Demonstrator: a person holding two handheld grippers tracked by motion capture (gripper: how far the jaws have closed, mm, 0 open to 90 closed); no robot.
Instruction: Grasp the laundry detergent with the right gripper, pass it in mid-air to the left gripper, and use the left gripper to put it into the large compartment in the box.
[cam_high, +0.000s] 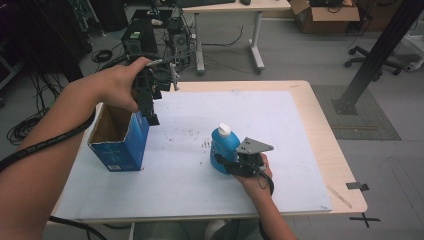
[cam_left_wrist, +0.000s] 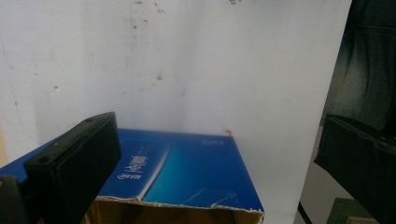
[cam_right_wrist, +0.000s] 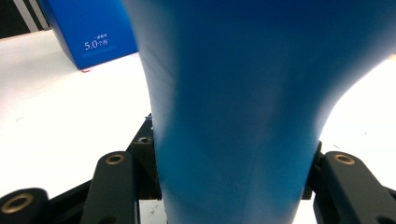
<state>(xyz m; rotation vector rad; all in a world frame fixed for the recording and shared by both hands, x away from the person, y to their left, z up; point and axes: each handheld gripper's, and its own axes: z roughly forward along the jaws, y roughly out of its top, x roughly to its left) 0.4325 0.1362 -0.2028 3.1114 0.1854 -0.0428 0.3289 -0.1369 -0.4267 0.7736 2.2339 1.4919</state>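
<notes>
A blue bottle (cam_high: 223, 148) with a white cap stands upright near the middle of the white mat. My right gripper (cam_high: 223, 163) is shut on its lower body from the near side. In the right gripper view the bottle (cam_right_wrist: 233, 93) sits between both jaws, touching each. An open-topped blue cardboard box (cam_high: 121, 135) stands at the mat's left. My left gripper (cam_high: 152, 118) hangs jaws-down over the box's right rim. In the left gripper view this gripper (cam_left_wrist: 217, 135) is open, nothing between its jaws, with the blue box (cam_left_wrist: 187, 163) and its torn top edge just below.
The white mat (cam_high: 280, 130) covers most of the wooden table (cam_high: 340, 165). Beyond the far edge are computer towers (cam_high: 140, 35) and cables on the floor, plus another desk (cam_high: 255, 30). A black frame post (cam_high: 375, 55) rises at the right.
</notes>
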